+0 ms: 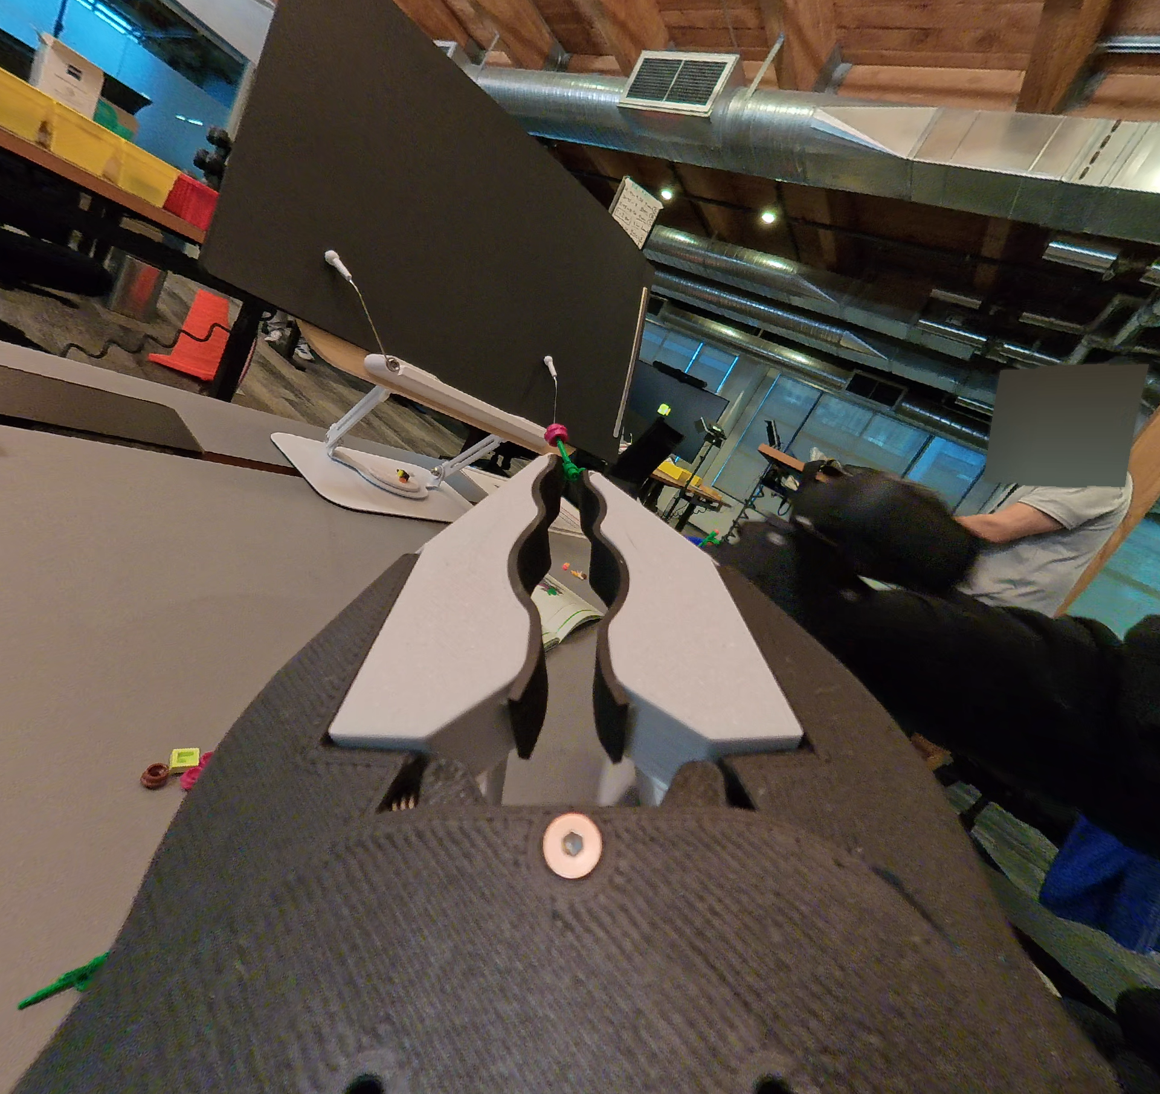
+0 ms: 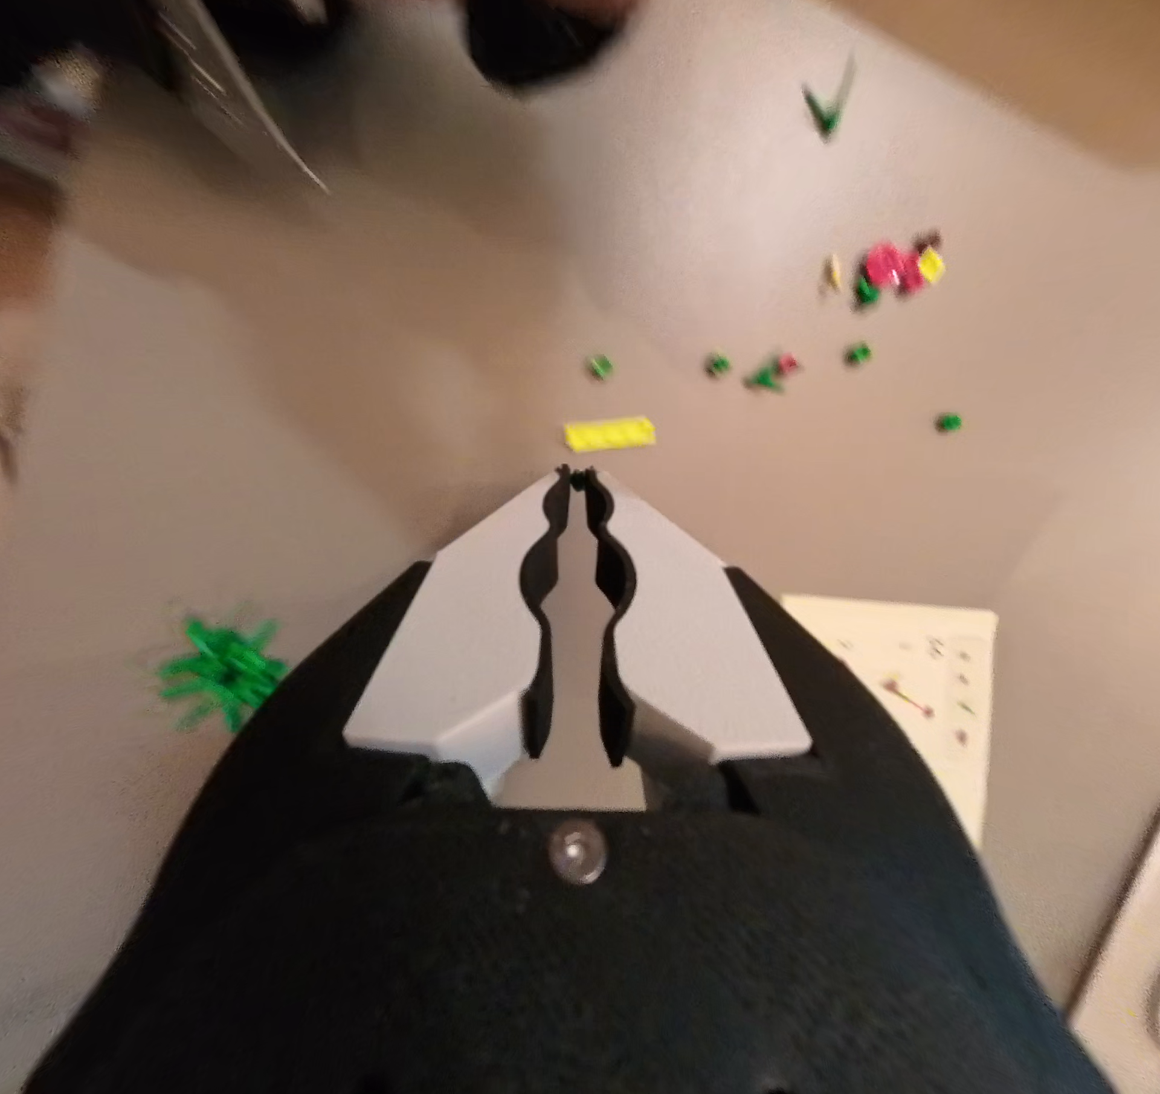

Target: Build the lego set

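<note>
My left gripper (image 1: 568,471) is lifted above the grey table (image 1: 157,593). It is shut on a thin green stem (image 1: 567,461) that carries a round magenta piece (image 1: 556,434) at its top end. My right gripper (image 2: 577,477) points down at the table (image 2: 439,311) in a blurred view. Its tips are closed on a tiny dark green piece (image 2: 577,480). A yellow plate (image 2: 610,434) lies flat just beyond those tips. A black-gloved hand (image 1: 879,524) shows blurred at the right of the left wrist view.
Loose pieces lie on the table: a pink and yellow cluster (image 2: 894,267), small green bits (image 2: 715,364), a green leafy piece (image 2: 220,671), and a brown ring (image 1: 155,775) beside a lime tile (image 1: 185,758). An instruction booklet (image 2: 910,687) lies at the right. A white stand (image 1: 376,467) holds a black board (image 1: 408,185). A person (image 1: 1054,518) stands farther off. About 15 cm separates my left fingertips from my right. My right gripper's tips are some 15 cm from the lime tile (image 1: 185,758). The right camera catches it too, in the right wrist view (image 2: 932,270).
</note>
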The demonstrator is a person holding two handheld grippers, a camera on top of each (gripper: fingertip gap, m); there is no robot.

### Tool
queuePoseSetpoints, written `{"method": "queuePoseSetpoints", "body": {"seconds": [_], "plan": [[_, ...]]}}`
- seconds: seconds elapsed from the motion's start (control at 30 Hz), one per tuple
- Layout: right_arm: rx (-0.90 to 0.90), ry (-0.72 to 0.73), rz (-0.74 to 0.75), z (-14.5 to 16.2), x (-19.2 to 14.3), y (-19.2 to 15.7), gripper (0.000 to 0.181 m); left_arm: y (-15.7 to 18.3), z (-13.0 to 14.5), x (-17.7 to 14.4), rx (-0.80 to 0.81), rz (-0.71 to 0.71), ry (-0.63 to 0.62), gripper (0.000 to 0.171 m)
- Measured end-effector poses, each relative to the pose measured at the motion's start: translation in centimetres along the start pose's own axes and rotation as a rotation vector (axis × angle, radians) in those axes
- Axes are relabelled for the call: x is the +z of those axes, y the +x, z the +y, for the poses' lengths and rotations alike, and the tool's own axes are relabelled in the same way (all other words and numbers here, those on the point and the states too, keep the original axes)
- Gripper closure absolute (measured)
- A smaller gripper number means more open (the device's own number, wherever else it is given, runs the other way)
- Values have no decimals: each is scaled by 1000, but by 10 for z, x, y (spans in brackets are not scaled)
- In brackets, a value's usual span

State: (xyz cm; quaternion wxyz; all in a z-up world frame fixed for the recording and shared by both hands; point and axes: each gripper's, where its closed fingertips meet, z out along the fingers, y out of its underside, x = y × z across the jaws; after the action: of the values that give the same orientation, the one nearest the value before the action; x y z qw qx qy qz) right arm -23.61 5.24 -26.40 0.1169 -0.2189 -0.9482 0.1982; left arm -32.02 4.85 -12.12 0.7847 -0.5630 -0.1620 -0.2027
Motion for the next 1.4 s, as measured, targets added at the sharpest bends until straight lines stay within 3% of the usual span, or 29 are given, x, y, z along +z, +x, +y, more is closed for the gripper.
{"method": "queuePoseSetpoints", "body": {"seconds": [0.13, 0.43, 0.83, 1.1, 1.2, 1.3, 1.4], "plan": [[-11, -6, 130, -20, 9, -43, 179, 0, 1, 0, -7, 3, 0, 169], [112, -63, 425, 11, 10, -75, 179, 4, 7, 6, -1, 5, -20, 169], [249, -15, 411, 21, 4, -90, 172, 5, 9, 7, 5, 7, -25, 169], [468, 111, 324, 15, -3, -83, 164, 7, 9, 7, 5, 12, -25, 169], [540, 207, 339, 11, -23, -69, 171, 6, 8, 6, 4, 10, -22, 169], [641, 269, 463, 36, -72, -31, 169, 6, 9, 7, -6, 14, -21, 169], [770, 160, 587, 111, -109, 6, 158, 6, 9, 8, -13, 19, -21, 169]]}}
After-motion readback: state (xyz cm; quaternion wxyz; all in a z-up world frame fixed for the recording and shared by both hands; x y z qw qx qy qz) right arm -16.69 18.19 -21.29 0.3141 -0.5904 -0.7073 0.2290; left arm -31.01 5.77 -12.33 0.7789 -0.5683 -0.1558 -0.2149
